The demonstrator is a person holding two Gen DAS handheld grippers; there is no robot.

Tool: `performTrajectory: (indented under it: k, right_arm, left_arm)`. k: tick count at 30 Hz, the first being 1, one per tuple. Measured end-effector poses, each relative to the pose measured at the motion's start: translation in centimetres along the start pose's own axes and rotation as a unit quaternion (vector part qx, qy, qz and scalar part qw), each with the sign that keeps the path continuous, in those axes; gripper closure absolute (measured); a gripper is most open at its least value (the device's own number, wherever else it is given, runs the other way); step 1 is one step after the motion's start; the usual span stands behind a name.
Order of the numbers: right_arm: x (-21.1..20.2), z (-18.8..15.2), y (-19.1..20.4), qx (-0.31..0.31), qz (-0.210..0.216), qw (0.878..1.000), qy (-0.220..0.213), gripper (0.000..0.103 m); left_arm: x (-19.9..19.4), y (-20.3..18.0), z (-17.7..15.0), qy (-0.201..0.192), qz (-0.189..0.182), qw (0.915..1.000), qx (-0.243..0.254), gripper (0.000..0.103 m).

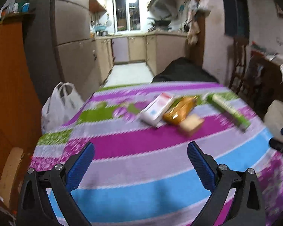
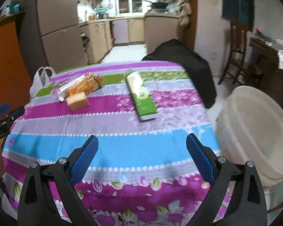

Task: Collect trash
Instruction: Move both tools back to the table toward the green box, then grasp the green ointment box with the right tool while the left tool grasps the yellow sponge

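Trash sits bunched toward the far half of the striped tablecloth (image 2: pixel 111 146): a white carton (image 1: pixel 156 109), an orange wrapper (image 1: pixel 181 111) lying against it, a small tan block (image 2: pixel 78 98) just in front of those two, and a long green box (image 2: pixel 141 94) off to their right, apart from the cluster. I have both tongs spread wide and empty over the near stripes, the left gripper (image 1: pixel 140 162) and right gripper (image 2: pixel 142 157) each hovering short of the pile, which I read as readiness to pick rather than any grasp begun. A pale round tub (image 2: pixel 254 128) stands just off the table's right edge, likely the bin, so the right tong is well placed to ferry. A white plastic bag (image 1: pixel 60 105) hangs at the far left corner as another possible drop.
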State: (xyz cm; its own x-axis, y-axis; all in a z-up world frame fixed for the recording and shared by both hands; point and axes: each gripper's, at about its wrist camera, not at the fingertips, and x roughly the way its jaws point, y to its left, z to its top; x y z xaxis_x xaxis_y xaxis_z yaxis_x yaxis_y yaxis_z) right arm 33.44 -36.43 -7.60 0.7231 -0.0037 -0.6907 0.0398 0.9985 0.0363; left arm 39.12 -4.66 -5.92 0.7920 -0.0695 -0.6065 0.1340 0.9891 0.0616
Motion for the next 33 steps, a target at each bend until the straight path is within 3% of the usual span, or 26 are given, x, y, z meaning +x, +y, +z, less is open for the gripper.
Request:
performTrajectory:
  k: [4, 7, 11, 15, 18, 19, 21, 25, 28, 31, 33]
  right_arm:
    - [2.1, 0.9, 0.6, -0.024, 0.007, 1.0, -0.004, 0.012]
    - [4.8, 3.6, -0.1, -0.033, 0.003, 0.999, -0.003, 0.012]
    - [9.1, 6.3, -0.6, -0.064, 0.002, 0.998, 0.029, 0.013]
    - [12.5, 7.2, -1.2, -0.059, 0.022, 0.995, 0.074, 0.027]
    - [13.4, 6.9, -1.3, -0.062, 0.025, 0.994, 0.087, 0.045]
    - [13.4, 6.8, -1.3, -0.056, 0.031, 0.994, 0.084, 0.048]
    - [13.1, 6.6, -1.4, -0.048, 0.035, 0.995, 0.08, 0.068]
    - [12.0, 6.1, -1.5, -0.021, 0.057, 0.995, 0.075, 0.069]
    - [9.6, 5.3, -1.8, 0.005, 0.074, 0.996, 0.057, 0.069]
    - [6.6, 4.4, -1.4, 0.018, 0.094, 0.995, 0.035, 0.069]
    - [4.5, 3.5, -1.1, 0.028, 0.113, 0.993, 0.025, 0.069]
  left_arm:
    - [1.6, 2.1, -1.0, 0.022, 0.006, 0.9996, -0.018, 0.006]
    - [2.3, 2.6, -1.2, 0.033, -0.009, 0.9988, -0.035, 0.006]
    - [2.2, 1.6, -0.7, 0.025, -0.026, 0.9992, -0.018, 0.006]
    - [2.6, 0.8, -0.1, 0.027, -0.063, 0.9976, -0.004, 0.006]
    - [3.6, 0.3, 0.3, 0.036, -0.111, 0.9932, 0.007, 0.011]
    - [4.1, 0.0, 0.5, 0.037, -0.126, 0.9912, 0.013, 0.015]
    - [5.1, -0.7, 0.8, 0.034, -0.151, 0.9874, 0.03, 0.022]
    - [6.8, -1.8, 1.4, 0.045, -0.212, 0.9759, 0.028, 0.037]
    - [8.8, -3.5, 1.9, 0.057, -0.261, 0.9627, 0.045, 0.038]
    - [11.6, -5.2, 2.1, 0.079, -0.267, 0.9582, 0.066, 0.038]
    - [13.6, -5.6, 2.8, 0.102, -0.278, 0.9539, 0.047, 0.038]
